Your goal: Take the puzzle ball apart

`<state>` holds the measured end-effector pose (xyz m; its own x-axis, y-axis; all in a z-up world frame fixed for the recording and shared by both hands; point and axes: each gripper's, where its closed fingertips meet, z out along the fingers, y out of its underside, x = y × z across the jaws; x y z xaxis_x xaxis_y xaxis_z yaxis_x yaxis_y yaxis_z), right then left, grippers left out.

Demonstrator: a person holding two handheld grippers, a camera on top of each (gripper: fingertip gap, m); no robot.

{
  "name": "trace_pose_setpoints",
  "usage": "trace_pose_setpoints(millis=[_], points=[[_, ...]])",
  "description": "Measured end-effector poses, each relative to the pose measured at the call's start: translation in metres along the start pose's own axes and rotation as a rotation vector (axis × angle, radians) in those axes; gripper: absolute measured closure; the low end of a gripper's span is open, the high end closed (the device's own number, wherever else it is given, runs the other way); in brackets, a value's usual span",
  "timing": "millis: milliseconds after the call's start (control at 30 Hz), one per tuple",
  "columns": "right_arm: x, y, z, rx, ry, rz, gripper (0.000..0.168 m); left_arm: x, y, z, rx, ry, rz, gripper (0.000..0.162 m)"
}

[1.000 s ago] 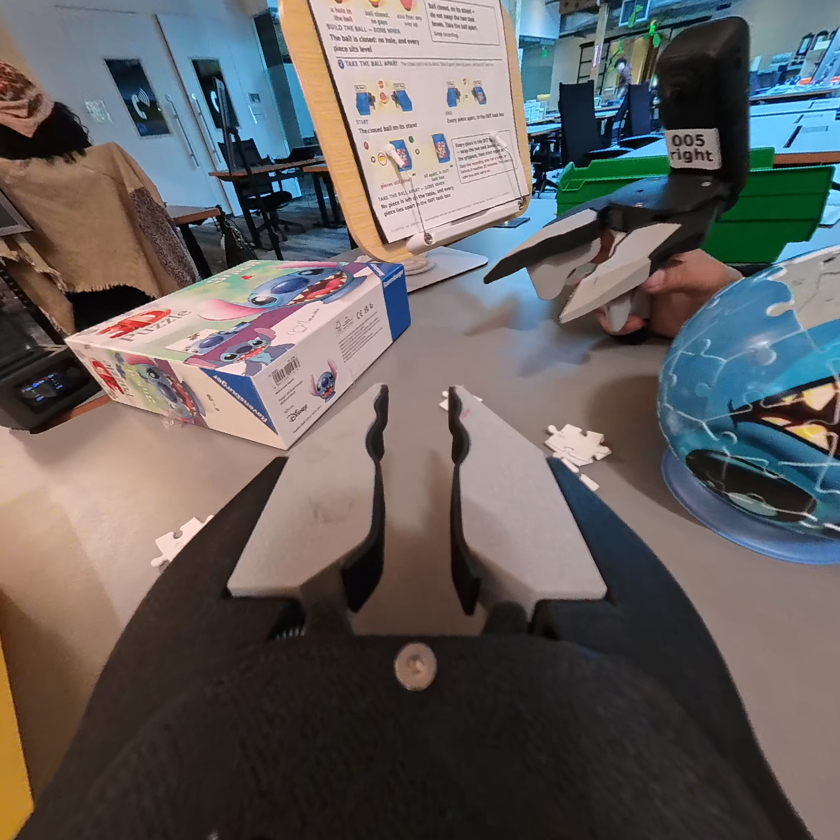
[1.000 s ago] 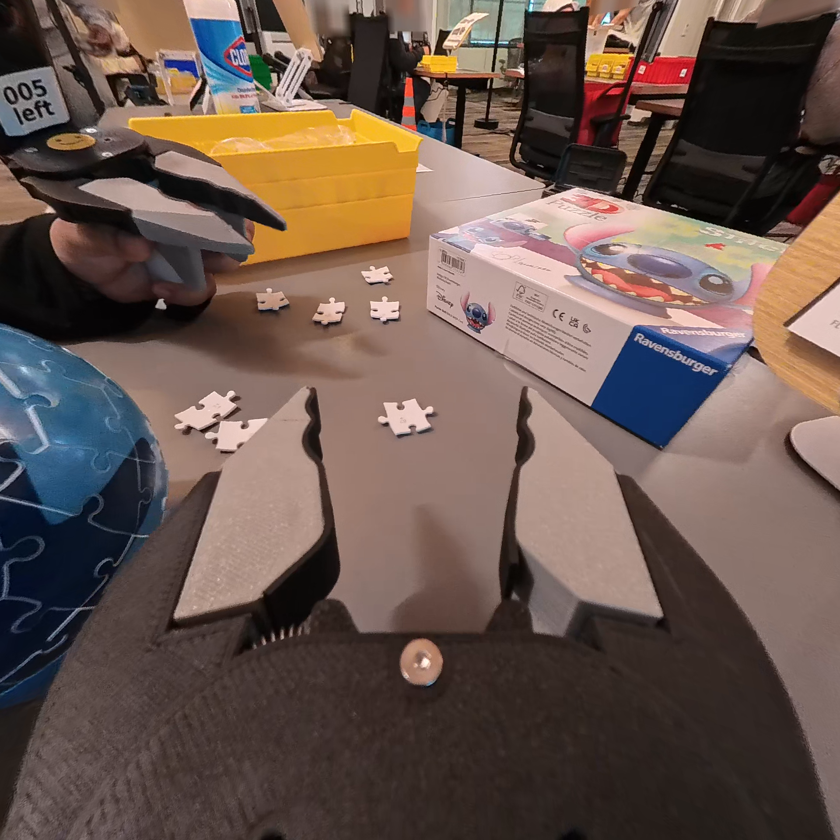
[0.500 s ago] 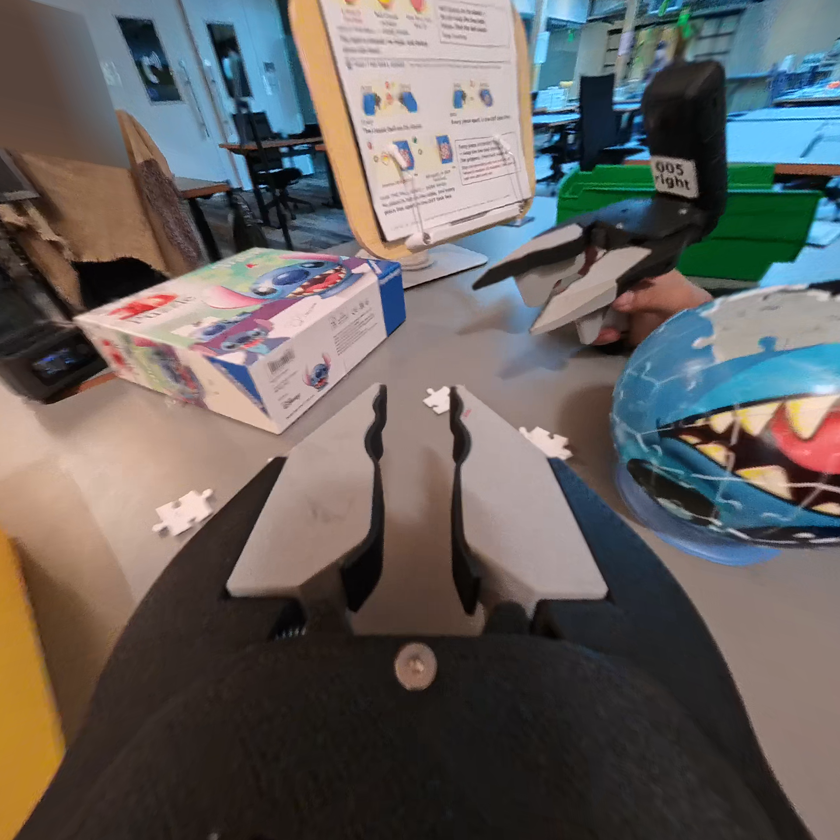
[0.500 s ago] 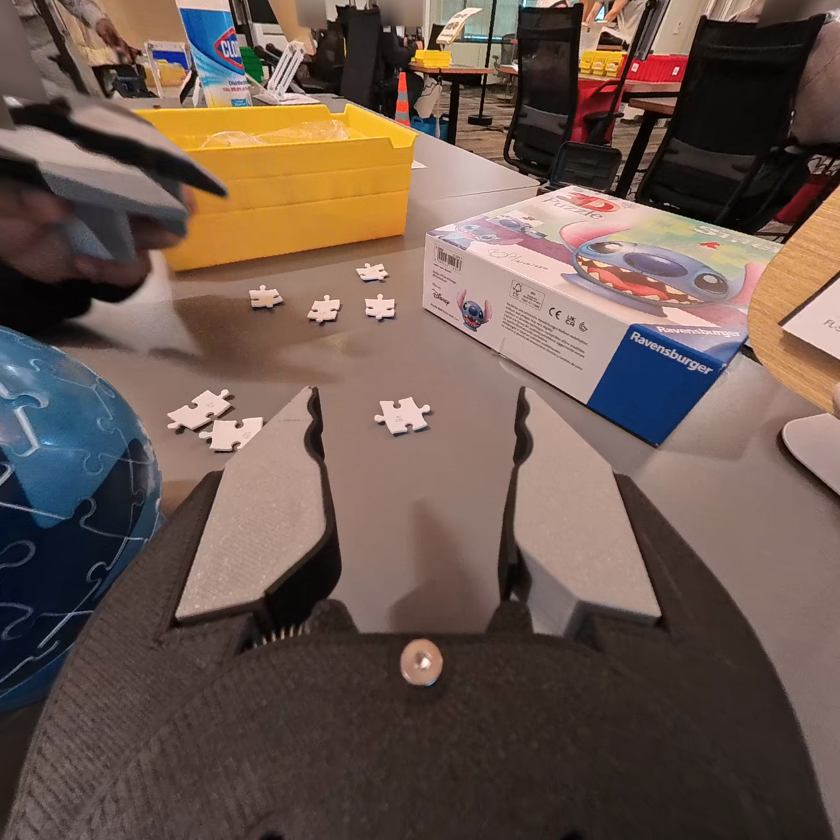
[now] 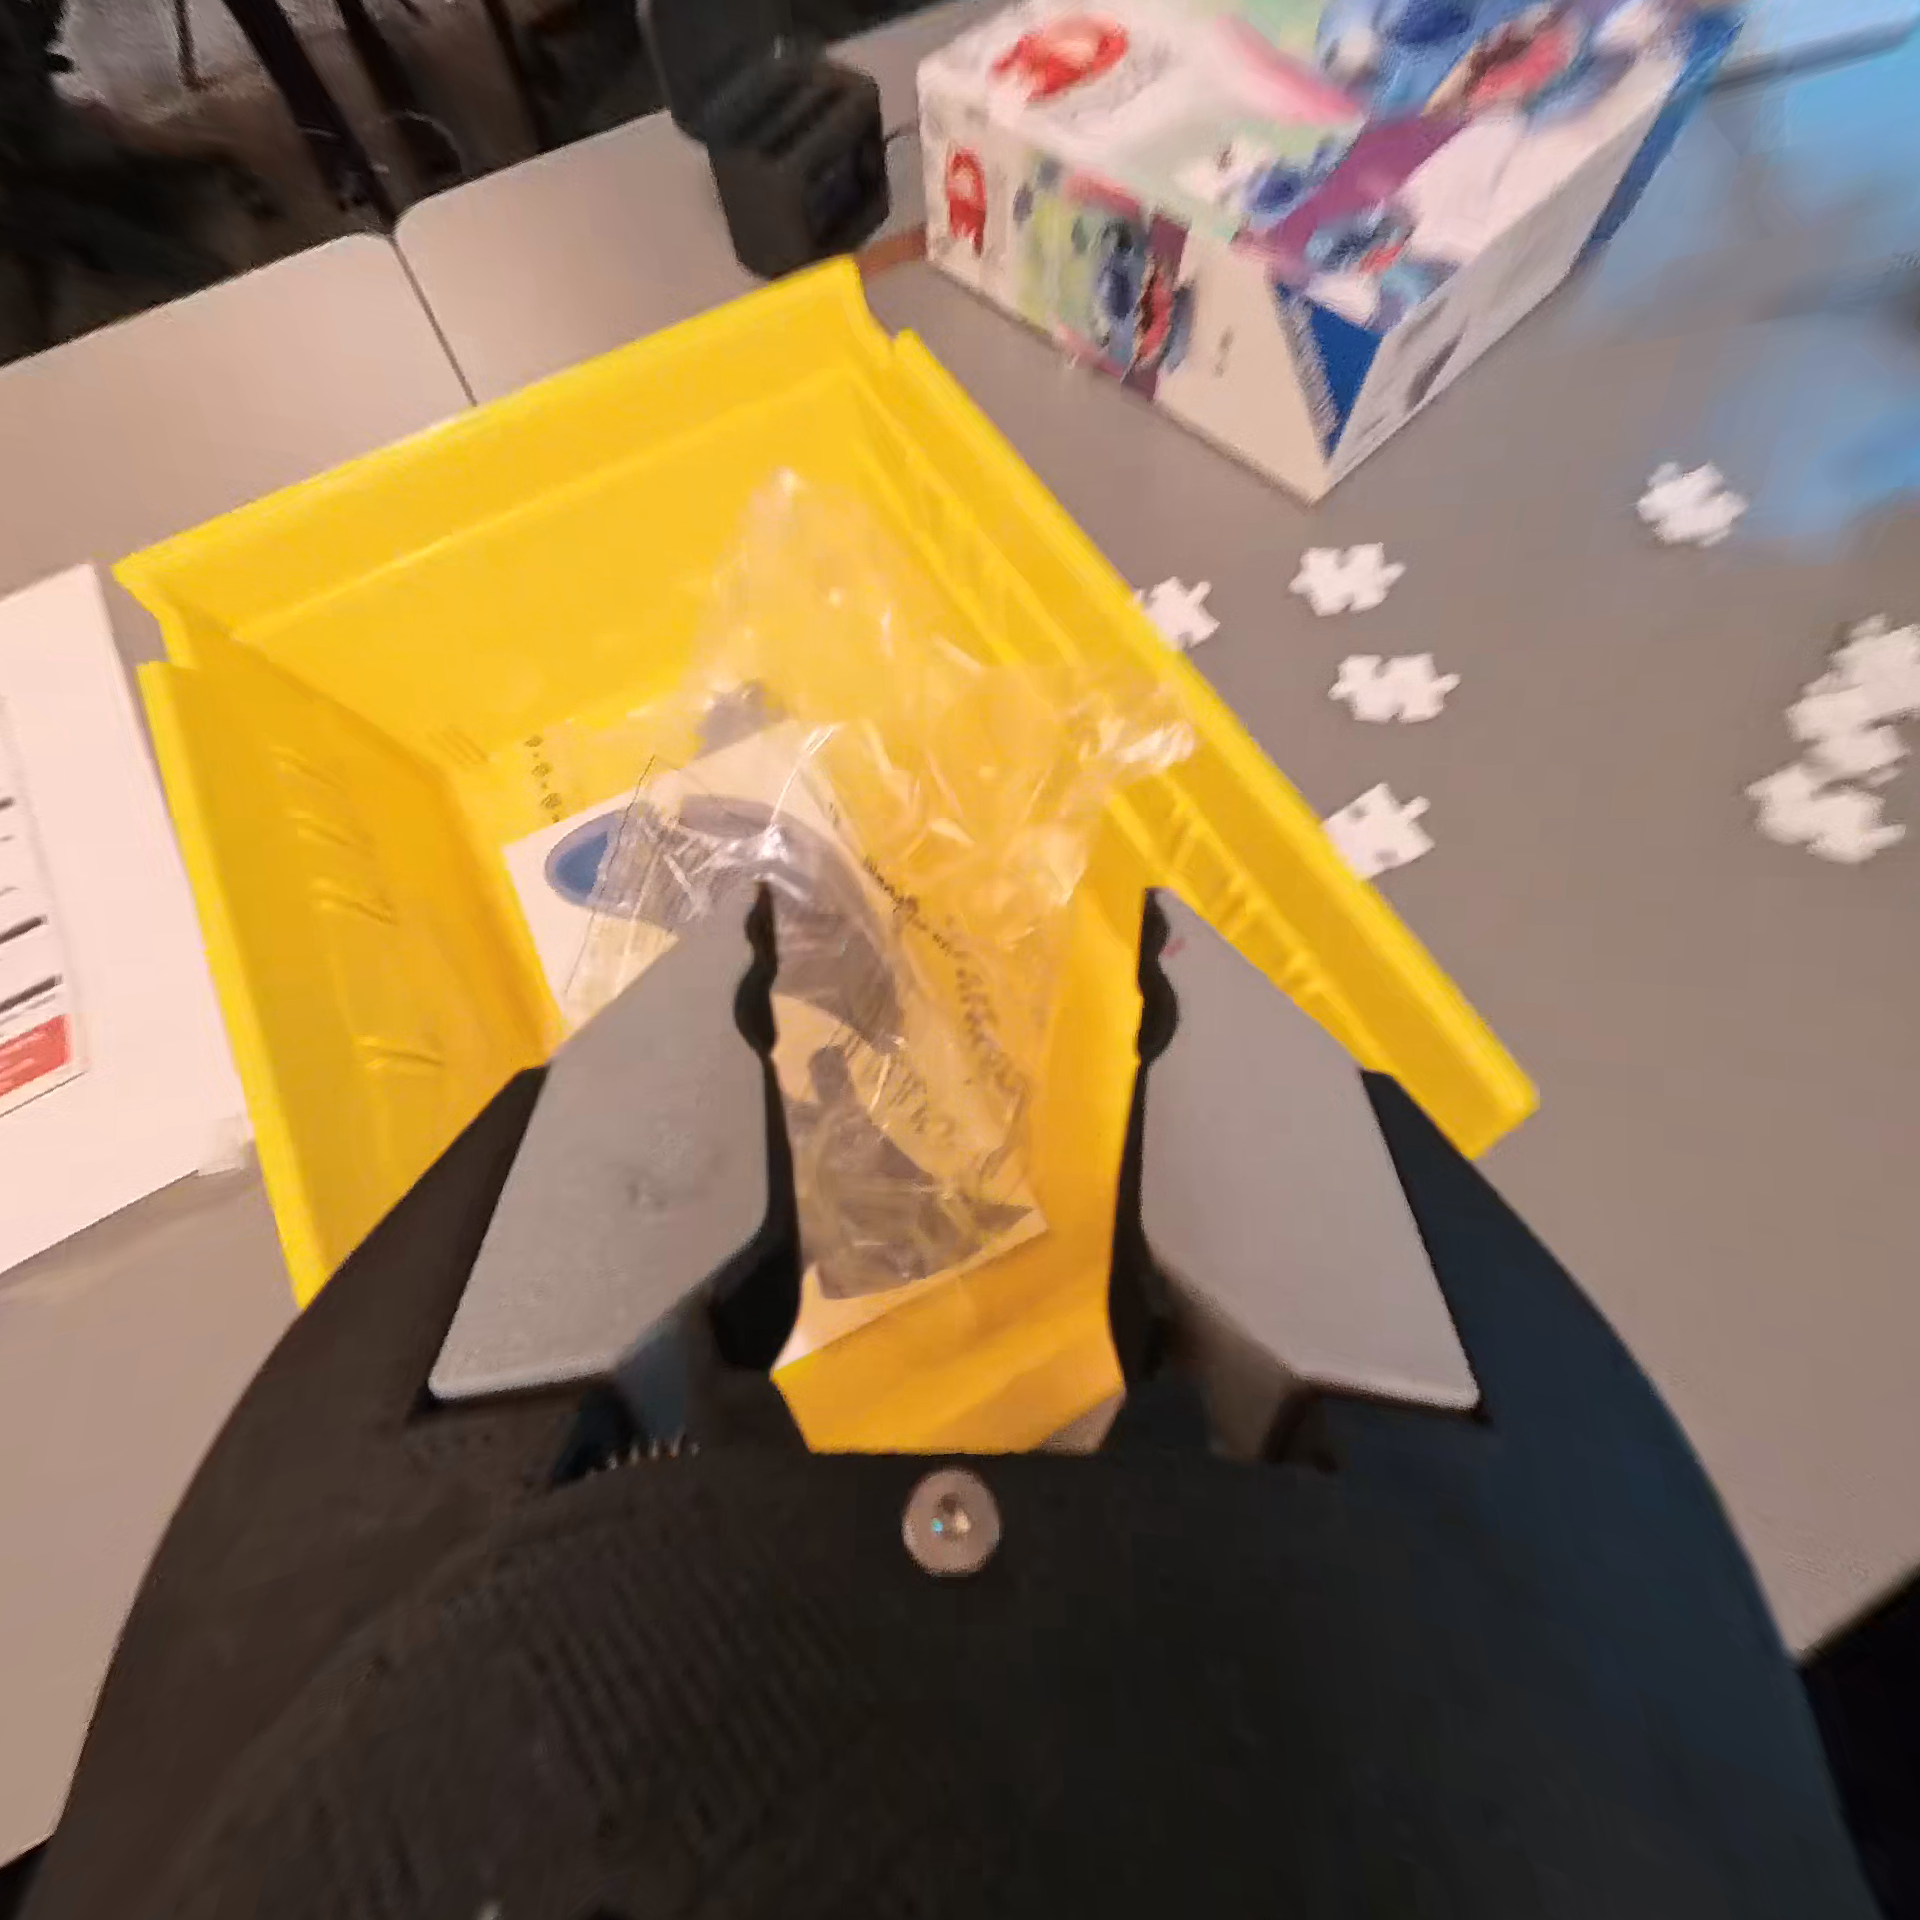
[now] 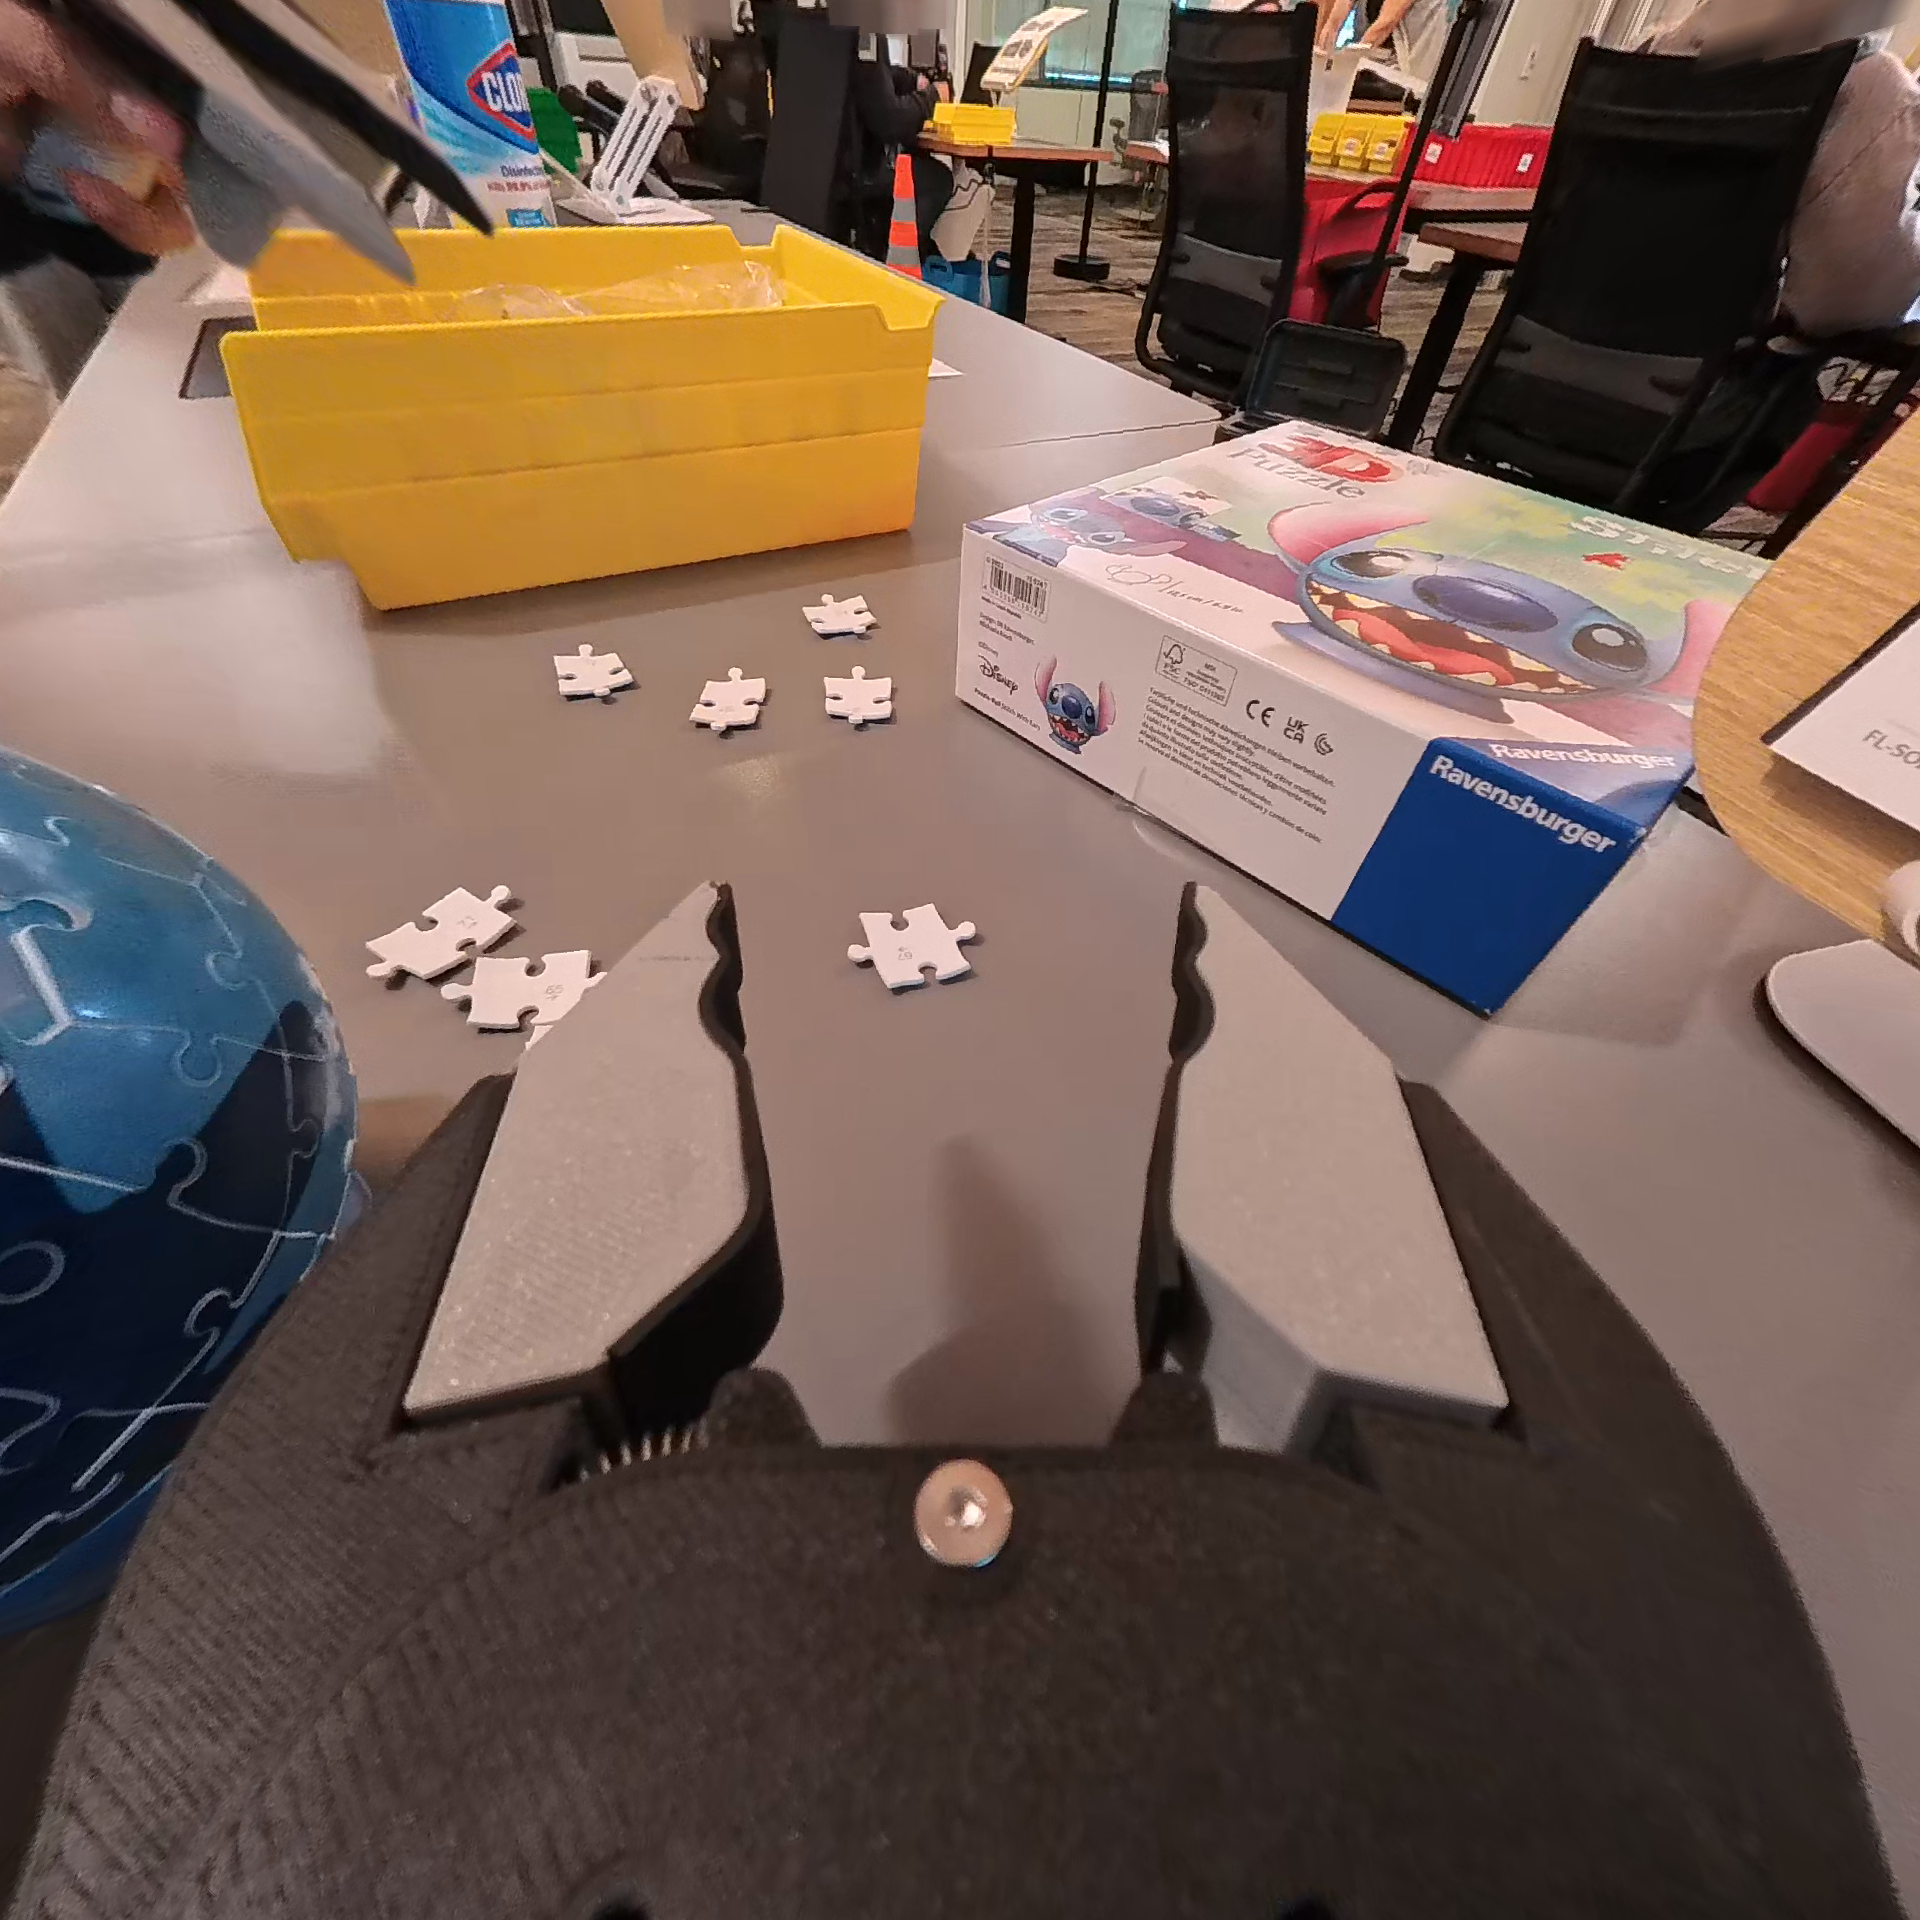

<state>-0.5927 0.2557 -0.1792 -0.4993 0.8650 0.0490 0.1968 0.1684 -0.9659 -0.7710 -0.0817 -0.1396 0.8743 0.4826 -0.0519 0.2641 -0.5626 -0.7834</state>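
The blue puzzle ball [image 6: 135, 1091] sits on its stand at the left edge of the right wrist view, most of its shell still joined. Several white loose pieces [image 6: 914, 945] lie face down on the grey table; they also show in the left wrist view [image 5: 1392, 686]. My right gripper [image 6: 951, 894] is open and empty, low over the table just right of the ball. My left gripper [image 5: 956, 899] is open and empty, looking down into a yellow bin [image 5: 343, 935]. It shows blurred at the top left of the right wrist view [image 6: 447, 249], above the bin.
The yellow bin [image 6: 582, 457] holds a crumpled clear plastic bag [image 5: 935, 727] and a leaflet. The puzzle box [image 6: 1351, 675] lies right of the pieces. A wooden sign stand [image 6: 1808, 727] is at far right. A wipes canister [image 6: 468, 104] stands behind the bin. A paper sheet [image 5: 62, 883] lies left of it. My hands' fingertips stand some 40 cm from each other.
My left gripper has swung up and away from the ball to above the yellow bin, and its jaws have opened wider. My right gripper has barely moved.
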Motion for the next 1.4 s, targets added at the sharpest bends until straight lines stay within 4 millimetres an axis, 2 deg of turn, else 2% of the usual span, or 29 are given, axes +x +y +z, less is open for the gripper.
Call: trace_pose_setpoints(millis=[33,100,167,200,233,267,367,433,533,667,800,967,1200,1300,1400], points=[[0.000,0.000,0.000,-0.001,0.002,-0.002,0.087,-0.001,0.010,0.007,-0.039,-0.026,0.042,0.085],[0.000,0.000,0.000,-0.002,0.004,-0.006,0.087,0.001,0.030,0.021,-0.148,-0.063,0.108,0.077],[-0.001,0.001,0.000,-0.005,0.004,-0.007,0.087,0.000,0.043,0.035,-0.238,-0.124,0.189,0.081],[-0.001,0.001,0.000,-0.006,0.003,-0.007,0.087,-0.013,0.048,0.039,-0.291,-0.211,0.239,0.092],[-0.001,0.001,0.000,-0.006,0.003,-0.006,0.088,-0.030,0.053,0.041,-0.350,-0.313,0.282,0.119],[-0.001,0.001,0.000,-0.007,0.003,-0.006,0.088,-0.041,0.055,0.043,-0.390,-0.364,0.309,0.162],[-0.003,0.002,-0.001,-0.012,-0.001,-0.007,0.088,-0.053,0.038,0.043,-0.345,-0.339,0.226,0.162],[-0.004,0.003,-0.001,-0.015,-0.004,-0.010,0.089,-0.059,0.012,0.032,-0.245,-0.341,0.161,0.162],[-0.006,0.004,-0.001,-0.021,-0.013,-0.013,0.090,-0.063,-0.026,0.008,-0.119,-0.381,0.165,0.162],[-0.008,0.005,0.001,-0.033,-0.027,-0.018,0.090,-0.063,-0.038,-0.005,-0.104,-0.415,0.187,0.162],[-0.009,0.006,0.001,-0.036,-0.030,-0.028,0.091,-0.070,-0.024,0.006,-0.160,-0.422,0.133,0.162],[-0.010,0.006,0.001,-0.036,-0.031,-0.028,0.091,-0.077,0.007,0.021,-0.283,-0.417,0.006,0.162],[-0.011,0.007,0.001,-0.042,-0.037,-0.030,0.091,-0.079,0.035,0.026,-0.426,-0.422,0.041,0.162],[-0.011,0.007,0.001,-0.043,-0.039,-0.029,0.091,-0.081,0.045,0.026,-0.478,-0.435,0.080,0.149],[-0.011,0.006,0.001,-0.041,-0.039,-0.029,0.091,-0.071,0.043,0.030,-0.452,-0.374,0.031,0.132]])
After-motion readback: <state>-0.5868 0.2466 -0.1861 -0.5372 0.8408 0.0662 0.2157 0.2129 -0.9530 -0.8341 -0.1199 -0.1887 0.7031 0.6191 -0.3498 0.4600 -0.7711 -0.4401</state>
